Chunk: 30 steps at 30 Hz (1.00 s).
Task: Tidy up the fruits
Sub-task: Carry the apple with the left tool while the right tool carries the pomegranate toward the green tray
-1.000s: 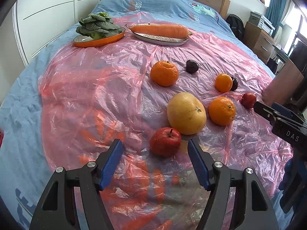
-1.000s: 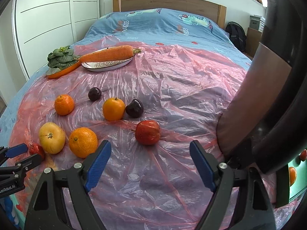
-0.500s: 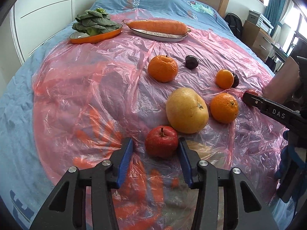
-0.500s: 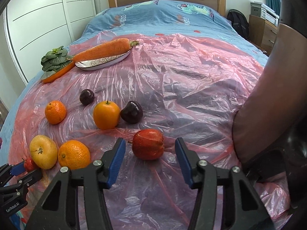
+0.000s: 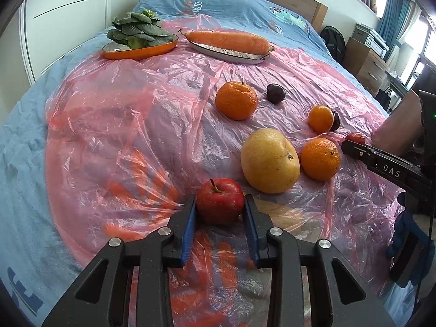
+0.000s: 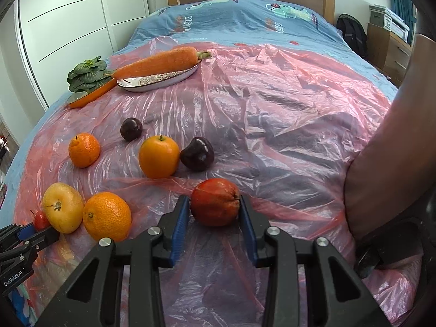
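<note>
— Where's the red apple [image 5: 219, 200]?
— Stem up on the pink plastic, pinched between the left gripper's blue pads [image 5: 189, 224]; the yellow grapefruit [image 5: 269, 160] lies just beyond the right-hand finger.
— And the dark red fruit [image 6: 215, 202]?
— On its side between the other gripper's closing fingers [image 6: 181, 222]; both pads at its flanks.

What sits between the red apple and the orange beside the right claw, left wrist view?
The big yellow grapefruit lies between the red apple and that orange, seen in the left wrist view.

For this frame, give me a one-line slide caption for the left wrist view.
Left gripper shut on a red apple on pink plastic sheeting, other fruit beyond.
</note>
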Tool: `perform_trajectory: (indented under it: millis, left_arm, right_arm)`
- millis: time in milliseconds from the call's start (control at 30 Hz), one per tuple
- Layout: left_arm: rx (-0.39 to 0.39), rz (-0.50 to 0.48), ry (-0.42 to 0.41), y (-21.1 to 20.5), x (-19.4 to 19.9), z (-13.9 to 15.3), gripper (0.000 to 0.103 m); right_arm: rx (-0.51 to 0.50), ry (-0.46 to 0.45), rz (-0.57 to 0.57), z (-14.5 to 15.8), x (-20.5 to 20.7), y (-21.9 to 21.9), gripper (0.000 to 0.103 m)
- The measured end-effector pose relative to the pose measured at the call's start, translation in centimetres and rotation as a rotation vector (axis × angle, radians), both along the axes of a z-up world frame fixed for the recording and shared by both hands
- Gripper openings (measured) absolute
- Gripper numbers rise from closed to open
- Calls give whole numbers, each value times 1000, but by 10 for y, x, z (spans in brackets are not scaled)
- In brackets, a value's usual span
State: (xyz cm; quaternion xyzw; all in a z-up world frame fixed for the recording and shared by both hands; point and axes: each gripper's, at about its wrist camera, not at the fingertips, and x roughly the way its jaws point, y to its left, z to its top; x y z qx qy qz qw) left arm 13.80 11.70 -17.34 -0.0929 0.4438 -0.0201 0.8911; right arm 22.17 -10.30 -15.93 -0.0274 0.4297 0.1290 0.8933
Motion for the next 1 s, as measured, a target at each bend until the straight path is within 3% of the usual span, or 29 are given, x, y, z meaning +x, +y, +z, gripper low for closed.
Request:
perform_trajectory:
  millis: [433, 1000]
  left_arm:
    - [2, 22, -53, 1, -6, 14, 28]
    - [-46, 4, -120, -4, -31, 51, 28]
  right_arm:
    - [-23, -15, 28, 20, -15, 11, 56]
    - [-57, 31, 85, 50, -78, 23, 56]
